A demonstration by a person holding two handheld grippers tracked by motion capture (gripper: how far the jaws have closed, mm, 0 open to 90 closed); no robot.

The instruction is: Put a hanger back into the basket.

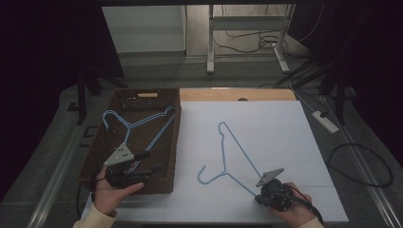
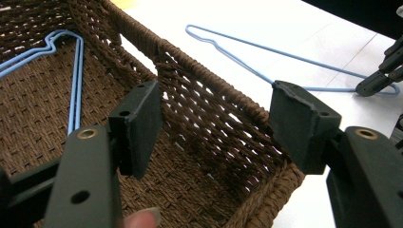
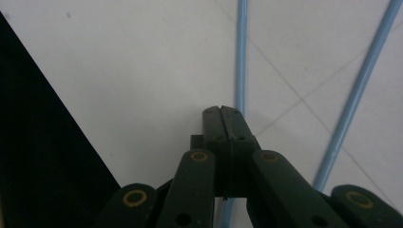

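- One blue hanger [image 1: 142, 124] is already laid in the wicker basket [image 1: 102, 142]; the second hanger [image 1: 233, 149] is lying on the white table [image 1: 285, 128].
- Right gripper [image 1: 259, 186] is clamped on the second hanger's wire at its near corner; lift and transfer to the basket are judged outstanding.
- Left gripper [image 1: 154, 161] is held wide, empty, over the basket's near end.
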